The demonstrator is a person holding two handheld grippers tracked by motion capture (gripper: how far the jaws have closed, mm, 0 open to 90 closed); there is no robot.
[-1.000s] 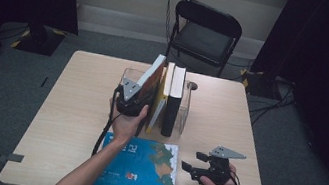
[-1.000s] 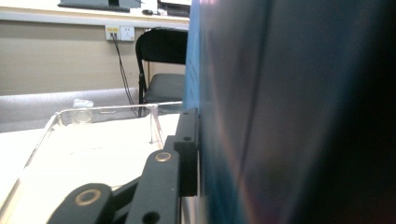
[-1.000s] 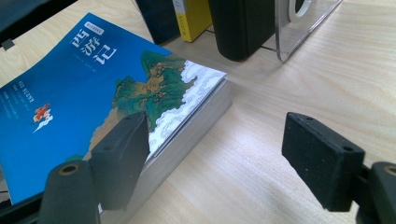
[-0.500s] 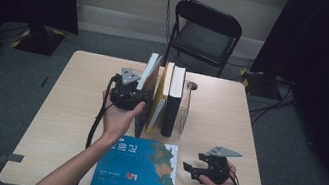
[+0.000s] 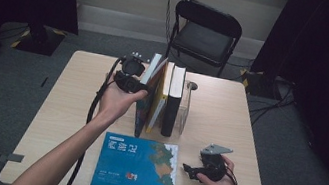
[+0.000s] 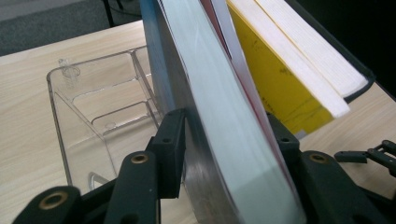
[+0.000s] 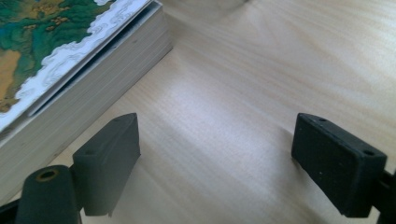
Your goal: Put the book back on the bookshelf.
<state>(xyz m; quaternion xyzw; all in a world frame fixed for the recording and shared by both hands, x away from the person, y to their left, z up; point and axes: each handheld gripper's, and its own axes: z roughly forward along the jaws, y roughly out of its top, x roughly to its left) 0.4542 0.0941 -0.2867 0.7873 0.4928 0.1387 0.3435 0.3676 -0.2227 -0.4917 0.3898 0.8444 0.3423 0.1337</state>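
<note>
Three upright books stood in the clear rack, one flat book before it; left tool straddled the leaning book, jaws loosening, right tool spread empty.

lower part of the tall thin pale-edged book ran off the left gripper view's bottom edge, jaws flanking it; pad contact unclear. clear plastic divided rack part hidden behind that book. flat blue map-cover book cropped at the right gripper view's left edge. its title too small to read.
</note>
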